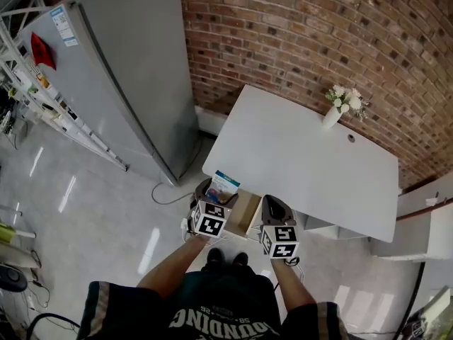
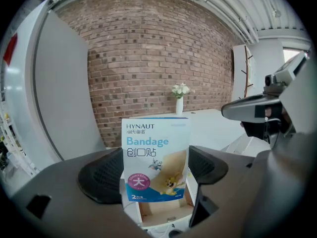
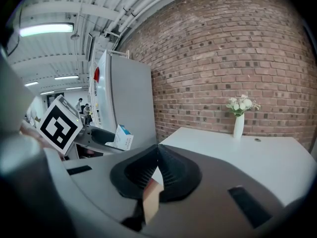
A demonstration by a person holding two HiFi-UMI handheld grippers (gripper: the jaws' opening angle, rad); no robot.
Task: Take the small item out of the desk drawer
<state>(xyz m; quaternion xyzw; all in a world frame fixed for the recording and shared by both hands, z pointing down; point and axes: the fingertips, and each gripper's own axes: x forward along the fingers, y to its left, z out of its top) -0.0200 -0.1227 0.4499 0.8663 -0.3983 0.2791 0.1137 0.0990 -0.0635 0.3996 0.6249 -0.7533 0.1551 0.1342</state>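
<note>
Bandage box being held upright between the jaws of the left gripper, which are pinching it by its two side edges. The box is hanging clear above the open drawer, touching neither the drawer's walls nor its floor. The drawer's bare wooden floor is showing directly beneath the box, and no other item is appearing in the part that is visible. In the head view the box is sitting just off the near corner of the table, over the pulled-out drawer. The right gripper is hovering just beside the drawer's right side with its jaws pressed together. A tan sliver is showing low in the gap behind the jaw tips, and it cannot be told whether that is something gripped or only the drawer seen beyond. Judged from this arrangement, the task is standing near completion, the item being lifted free of the drawer. What is left appears to be carrying the box away and setting it down, perhaps on the table, which is lying bare apart from a vase of white flowers at its far edge. Closing the drawer is not being asked for. A grey fridge is standing to the left, and a brick wall is running behind the table.
</note>
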